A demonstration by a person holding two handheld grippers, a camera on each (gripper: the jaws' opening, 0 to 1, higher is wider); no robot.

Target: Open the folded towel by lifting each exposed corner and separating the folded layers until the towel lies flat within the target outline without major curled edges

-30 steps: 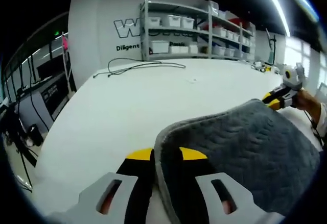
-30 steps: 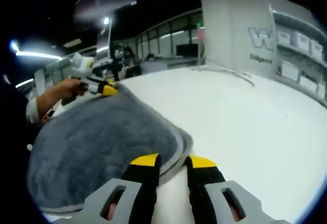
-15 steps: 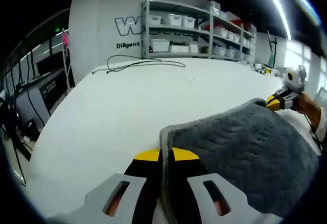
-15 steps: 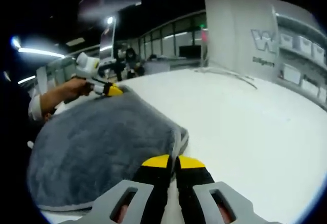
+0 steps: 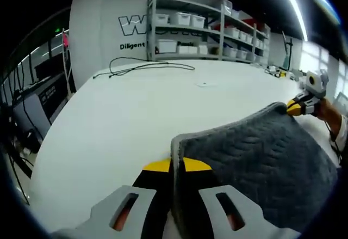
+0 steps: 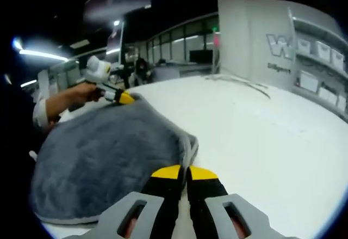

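Left gripper view: the left gripper (image 5: 176,166) is pinching a corner of the grey towel (image 5: 261,157), its yellow-tipped fingers (image 5: 157,168) closed with the hem standing between them. The towel is spreading right across the white tabletop (image 5: 125,114) to the far corner, where the right gripper (image 5: 296,106) is gripping it in a person's hand (image 5: 326,108); its lower edge is running out of the picture.

Right gripper view: the right gripper (image 6: 182,172) is clamping its own corner, fingers (image 6: 166,173) nearly touching, with the hem partly hidden behind them. The left gripper (image 6: 122,98) is holding the far corner.

Against a second ago, both pairs of fingers are standing closed where they were apart astride the hems. Shelves (image 5: 206,32) and a cable (image 5: 141,67) are sitting beyond.
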